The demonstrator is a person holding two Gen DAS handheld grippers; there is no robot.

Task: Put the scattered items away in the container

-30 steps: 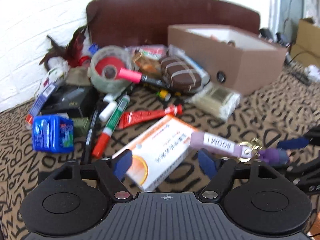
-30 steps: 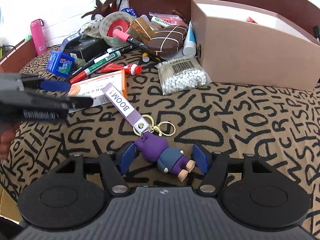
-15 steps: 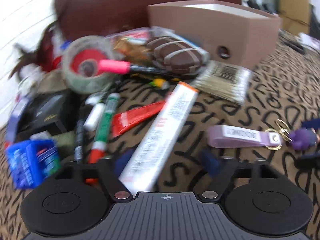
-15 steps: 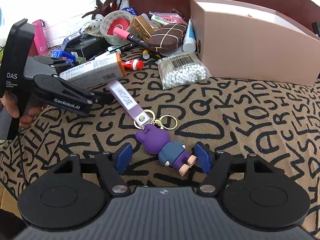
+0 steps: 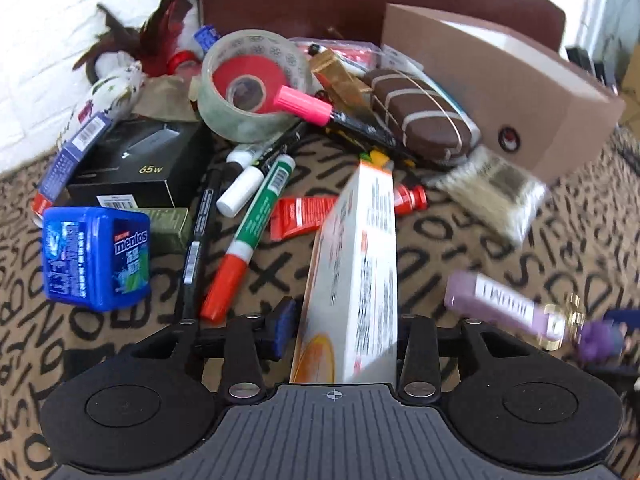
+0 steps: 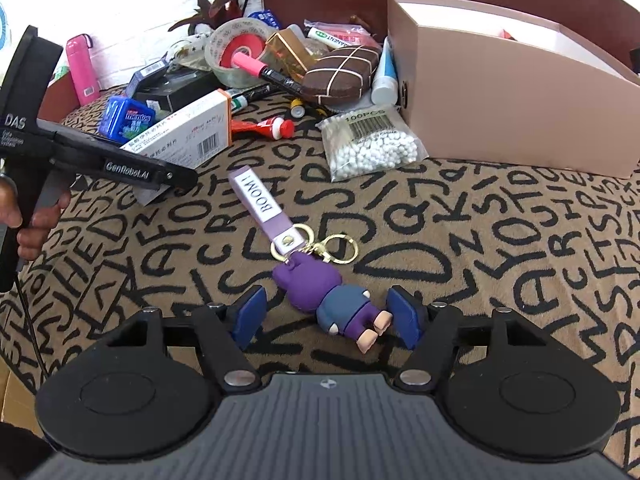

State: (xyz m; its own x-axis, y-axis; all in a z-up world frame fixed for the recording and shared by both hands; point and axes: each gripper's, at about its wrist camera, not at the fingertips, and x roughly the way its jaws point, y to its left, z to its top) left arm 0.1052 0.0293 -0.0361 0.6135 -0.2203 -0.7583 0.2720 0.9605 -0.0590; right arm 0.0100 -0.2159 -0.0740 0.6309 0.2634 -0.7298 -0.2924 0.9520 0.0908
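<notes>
My left gripper [image 5: 344,320] is shut on a white and orange medicine box [image 5: 356,272] and holds it tilted above the cloth; the box also shows in the right wrist view [image 6: 184,128]. My right gripper [image 6: 328,316] is open, its fingers on either side of a purple figure keychain [image 6: 324,288] with a lilac "BOOM!" strap [image 6: 260,200] lying on the cloth. The keychain shows at the right of the left wrist view [image 5: 520,308]. The pink cardboard container [image 6: 500,92] stands at the back right, open on top.
A heap lies at the back left: tape roll [image 5: 252,84], pink marker [image 5: 308,106], green and red marker [image 5: 252,232], blue Mentos box [image 5: 96,256], black box [image 5: 136,168], brown pouch [image 5: 416,112], red tube [image 5: 304,212], bag of cotton swabs [image 6: 368,144].
My left gripper closed on the medicine box and lifted it off the cloth, tilting it on edge. My right gripper moved slightly closer over the purple keychain and stays open.
</notes>
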